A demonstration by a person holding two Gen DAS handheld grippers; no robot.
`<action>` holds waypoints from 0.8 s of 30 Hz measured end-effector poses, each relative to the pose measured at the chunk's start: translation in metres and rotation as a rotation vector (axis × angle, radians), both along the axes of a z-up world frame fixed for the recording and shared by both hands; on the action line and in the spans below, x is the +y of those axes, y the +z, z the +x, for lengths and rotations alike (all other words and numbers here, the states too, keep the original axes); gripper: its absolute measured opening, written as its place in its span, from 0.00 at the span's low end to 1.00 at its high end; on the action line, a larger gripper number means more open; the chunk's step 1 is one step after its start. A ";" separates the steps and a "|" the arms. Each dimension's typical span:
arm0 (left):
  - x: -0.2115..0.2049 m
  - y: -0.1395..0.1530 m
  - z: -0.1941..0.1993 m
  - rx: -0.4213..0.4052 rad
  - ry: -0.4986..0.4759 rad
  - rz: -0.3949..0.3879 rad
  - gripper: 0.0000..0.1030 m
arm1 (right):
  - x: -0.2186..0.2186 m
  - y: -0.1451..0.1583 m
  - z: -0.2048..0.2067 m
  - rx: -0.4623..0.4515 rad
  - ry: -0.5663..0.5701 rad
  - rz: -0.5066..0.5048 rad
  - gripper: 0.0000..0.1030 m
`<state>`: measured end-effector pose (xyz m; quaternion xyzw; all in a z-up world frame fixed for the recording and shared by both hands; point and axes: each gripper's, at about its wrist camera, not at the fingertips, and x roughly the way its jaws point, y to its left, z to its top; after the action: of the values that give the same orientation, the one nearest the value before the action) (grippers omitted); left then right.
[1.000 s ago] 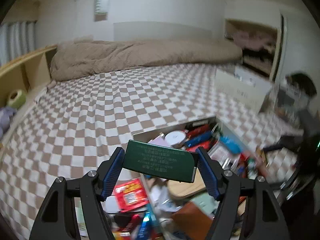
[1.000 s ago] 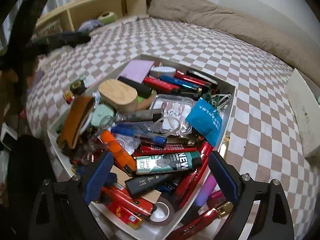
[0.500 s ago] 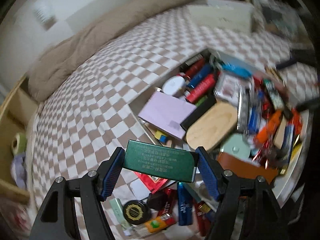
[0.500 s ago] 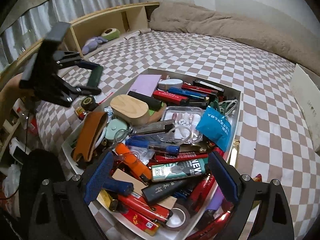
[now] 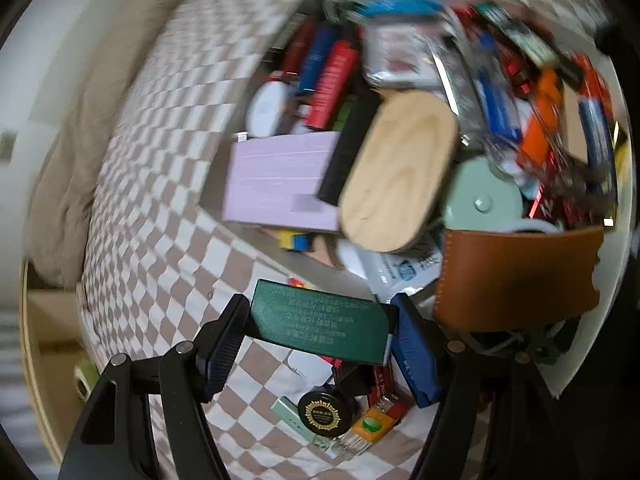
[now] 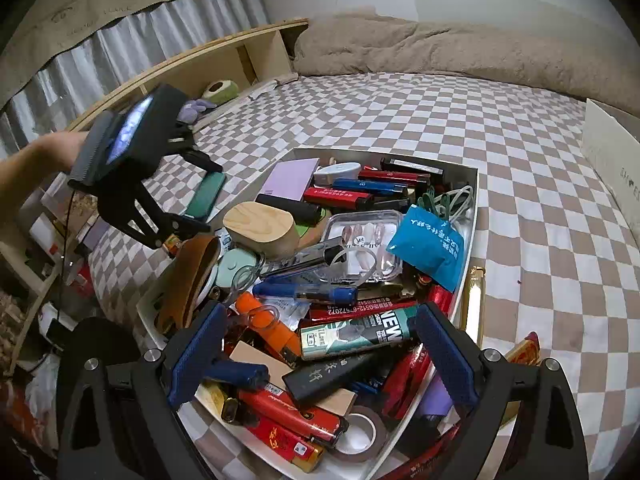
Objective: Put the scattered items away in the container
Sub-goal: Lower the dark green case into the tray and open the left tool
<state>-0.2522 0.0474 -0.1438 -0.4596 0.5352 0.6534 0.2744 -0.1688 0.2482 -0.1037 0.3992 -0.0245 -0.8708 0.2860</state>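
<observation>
Here the left tool (image 5: 320, 330) is closed on a flat dark green box (image 5: 322, 326), which sits crosswise between its two blue pads. It holds the box in the air over the checkered bed cover (image 5: 160, 208), just beside the near-left side of the white container (image 6: 472, 216). The container lies on the bed and is piled full with lighters, a wooden oval lid (image 5: 396, 172), a pink notepad (image 5: 280, 180), a brown leather case (image 5: 516, 276) and many other small things. Below the green box some items lie on the cover outside the container: a round black tin (image 5: 326, 414) and an orange packet (image 5: 372, 424). The right tool (image 6: 320, 354) is wide open and holds nothing; it hovers over the near end of the container, above a green tube marked NEW (image 6: 356, 334).
</observation>
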 end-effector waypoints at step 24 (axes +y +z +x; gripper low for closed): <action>0.022 0.008 -0.019 -0.061 0.042 -0.168 0.78 | 0.017 0.009 0.011 0.025 -0.007 -0.082 0.93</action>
<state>-0.2711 0.0691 -0.1362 -0.5118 0.5698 0.5975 0.2374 -0.1576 0.2653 -0.0952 0.3759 -0.0581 -0.8750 0.2995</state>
